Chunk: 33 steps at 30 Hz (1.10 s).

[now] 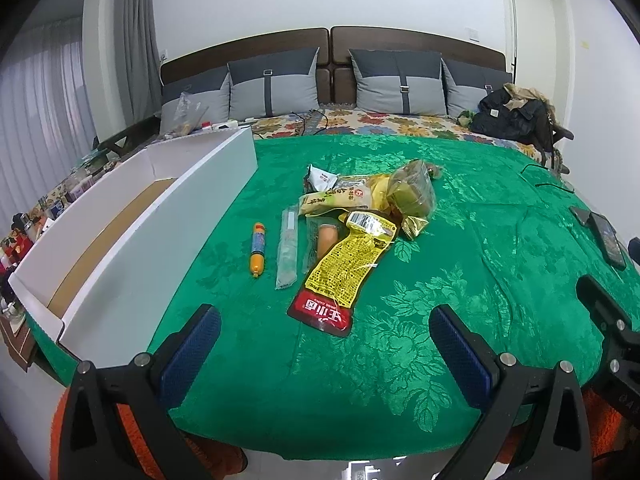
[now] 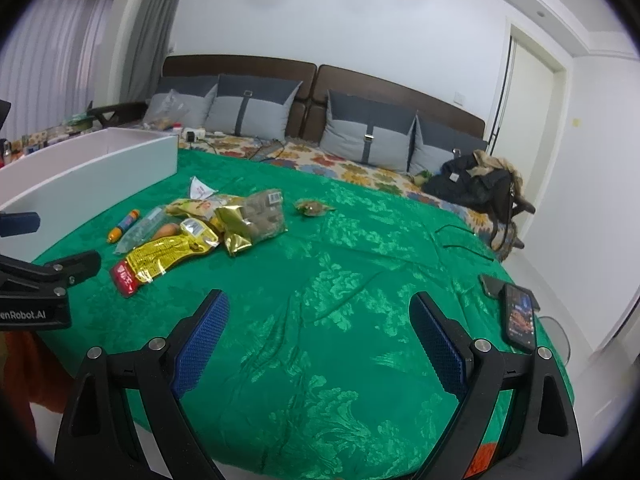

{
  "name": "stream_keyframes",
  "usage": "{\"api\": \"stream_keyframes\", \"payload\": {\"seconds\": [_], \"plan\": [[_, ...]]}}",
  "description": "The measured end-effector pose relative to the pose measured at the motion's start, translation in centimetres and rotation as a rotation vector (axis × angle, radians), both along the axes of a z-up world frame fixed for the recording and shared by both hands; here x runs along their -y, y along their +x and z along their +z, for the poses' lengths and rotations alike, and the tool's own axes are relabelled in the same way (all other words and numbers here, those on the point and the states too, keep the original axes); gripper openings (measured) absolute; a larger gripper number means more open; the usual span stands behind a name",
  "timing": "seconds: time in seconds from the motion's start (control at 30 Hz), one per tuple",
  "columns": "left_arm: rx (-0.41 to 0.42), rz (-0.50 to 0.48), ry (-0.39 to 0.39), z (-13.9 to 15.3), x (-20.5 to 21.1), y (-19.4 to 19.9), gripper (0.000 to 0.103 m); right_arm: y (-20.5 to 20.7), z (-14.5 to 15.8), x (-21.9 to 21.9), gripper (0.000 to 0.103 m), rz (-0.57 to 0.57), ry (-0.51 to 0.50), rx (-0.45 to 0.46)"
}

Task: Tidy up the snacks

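Note:
A pile of snacks lies on the green bedspread (image 1: 460, 280): a yellow and red packet (image 1: 340, 268), a small orange sausage stick (image 1: 258, 249), a clear long packet (image 1: 288, 252), a pale yellow bag (image 1: 344, 196), a clear bag of greenish snacks (image 1: 412, 192) and a gold packet (image 1: 414, 226). A long white box (image 1: 160, 216) with a brown floor stands to the left. My left gripper (image 1: 324, 344) is open and empty, just short of the yellow packet. My right gripper (image 2: 320, 328) is open and empty over bare bedspread, right of the pile (image 2: 208, 232). A small snack (image 2: 312, 207) lies apart.
Two phones (image 2: 516, 312) lie at the bed's right edge by a black cable (image 2: 456, 236). A dark bag and jacket (image 2: 476, 184) sit at the far right. Pillows (image 1: 276, 84) line the headboard. Cluttered items stand left of the box (image 1: 24, 240).

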State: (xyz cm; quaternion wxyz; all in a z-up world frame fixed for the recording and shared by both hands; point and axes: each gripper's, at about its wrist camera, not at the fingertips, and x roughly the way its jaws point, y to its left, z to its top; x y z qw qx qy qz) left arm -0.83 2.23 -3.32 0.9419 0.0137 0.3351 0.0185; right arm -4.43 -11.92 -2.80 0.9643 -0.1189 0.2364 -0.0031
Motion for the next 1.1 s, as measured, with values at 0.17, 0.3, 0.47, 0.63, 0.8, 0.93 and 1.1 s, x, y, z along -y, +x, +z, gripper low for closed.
{"api": "stream_keyframes", "payload": {"seconds": [0.17, 0.3, 0.47, 0.63, 0.8, 0.93, 1.1], "plan": [[-0.006, 0.002, 0.002, -0.2, 0.0, 0.1, 0.103, 0.0, -0.1, 0.0, 0.094, 0.009, -0.004, -0.004], [-0.009, 0.0, 0.005, -0.4, 0.0, 0.1, 0.103, 0.1, -0.3, 0.1, 0.094, 0.011, 0.0, -0.012], [-0.019, 0.001, 0.006, -0.8, 0.1, 0.2, 0.103, 0.3, -0.7, 0.4, 0.094, 0.009, 0.008, -0.025], [-0.024, 0.005, 0.004, -1.0, 0.0, 0.3, 0.103, 0.5, -0.8, 0.7, 0.094, 0.006, 0.018, -0.032], [-0.031, 0.004, 0.002, -1.3, 0.2, 0.4, 0.103, 0.7, -0.9, 0.9, 0.094, 0.002, 0.026, -0.037], [-0.036, -0.001, 0.005, -1.6, 0.3, 0.5, 0.103, 1.0, -1.0, 1.0, 0.094, -0.001, 0.031, -0.043], [-0.046, -0.004, 0.006, -2.0, 0.3, 0.7, 0.103, 1.3, -1.2, 1.2, 0.094, -0.005, 0.037, -0.054]]}}
